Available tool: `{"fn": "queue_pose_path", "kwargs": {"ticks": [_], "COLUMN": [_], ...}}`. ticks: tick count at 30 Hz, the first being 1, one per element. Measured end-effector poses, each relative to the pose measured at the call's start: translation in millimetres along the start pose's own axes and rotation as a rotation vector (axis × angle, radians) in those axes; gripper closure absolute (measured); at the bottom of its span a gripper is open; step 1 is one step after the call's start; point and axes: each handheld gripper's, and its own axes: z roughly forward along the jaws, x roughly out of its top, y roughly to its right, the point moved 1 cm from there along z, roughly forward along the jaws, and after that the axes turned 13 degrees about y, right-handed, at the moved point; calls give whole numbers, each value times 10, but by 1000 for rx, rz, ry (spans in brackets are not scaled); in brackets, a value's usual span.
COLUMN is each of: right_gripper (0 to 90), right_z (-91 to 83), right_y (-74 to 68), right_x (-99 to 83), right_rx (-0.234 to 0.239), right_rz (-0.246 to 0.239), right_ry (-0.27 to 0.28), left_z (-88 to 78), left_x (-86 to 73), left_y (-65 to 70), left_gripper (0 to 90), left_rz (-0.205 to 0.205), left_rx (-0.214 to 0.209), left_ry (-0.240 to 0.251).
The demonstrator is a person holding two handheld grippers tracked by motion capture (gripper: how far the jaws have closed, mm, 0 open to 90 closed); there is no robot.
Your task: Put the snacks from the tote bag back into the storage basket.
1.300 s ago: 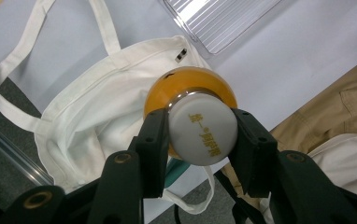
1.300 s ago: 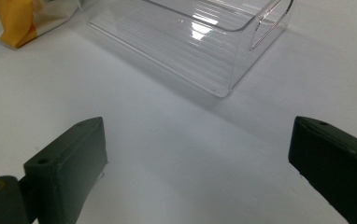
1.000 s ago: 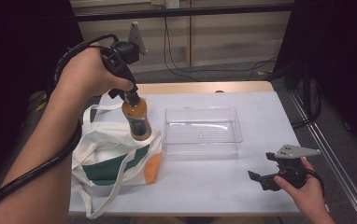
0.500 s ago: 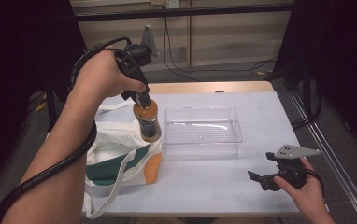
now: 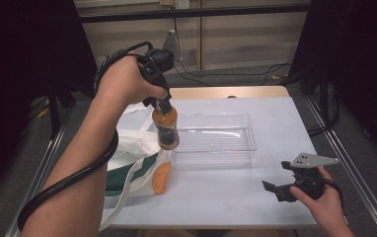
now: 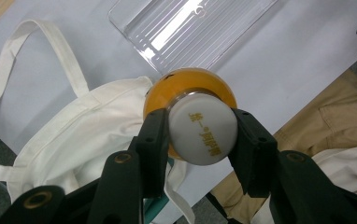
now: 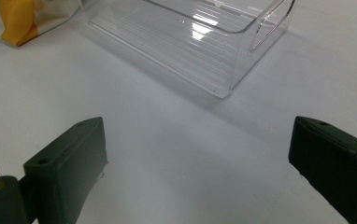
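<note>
The left claw (image 5: 163,106) was clamped on the white cap (image 6: 203,129) of an orange bottle (image 5: 167,129), one black jaw on each side of the cap, and held the bottle upright in the air, hanging below the hand. In the high view the bottle hung above the left end of the clear plastic tray (image 5: 213,159), between that tray and the white cloth bag (image 5: 130,153), and touched neither the table (image 5: 236,202) nor the tray floor as far as could be told. The left gripper view looked straight down the bottle, with the bag's pale fabric and a handle loop (image 6: 36,51) below it and the ribbed tray (image 6: 190,32) just beyond. The bag lay slumped on the left part of the table, with green and orange patches on its side. The right claw (image 5: 281,191) rested low near the front right corner of the table, well apart from the bottle; its jaws stood wide with nothing between them, pointed across the bare tabletop toward the tray (image 7: 204,56).
</note>
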Motion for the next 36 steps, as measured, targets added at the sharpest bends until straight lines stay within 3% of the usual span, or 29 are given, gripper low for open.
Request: {"fn": "queue_pose_path", "kwargs": {"ticks": [8, 36], "right_gripper": [42, 42], "right_z": [-3, -16], "right_y": [3, 5], "right_x": [1, 4], "right_rx": [1, 2], "right_rz": [2, 6], "right_ry": [0, 2], "left_z": [48, 225], "left_x": [72, 143], "left_y": [32, 53], "left_gripper": [593, 593], "left_rz": [13, 30], "left_rx": [-13, 4], "left_ry": [7, 20]}}
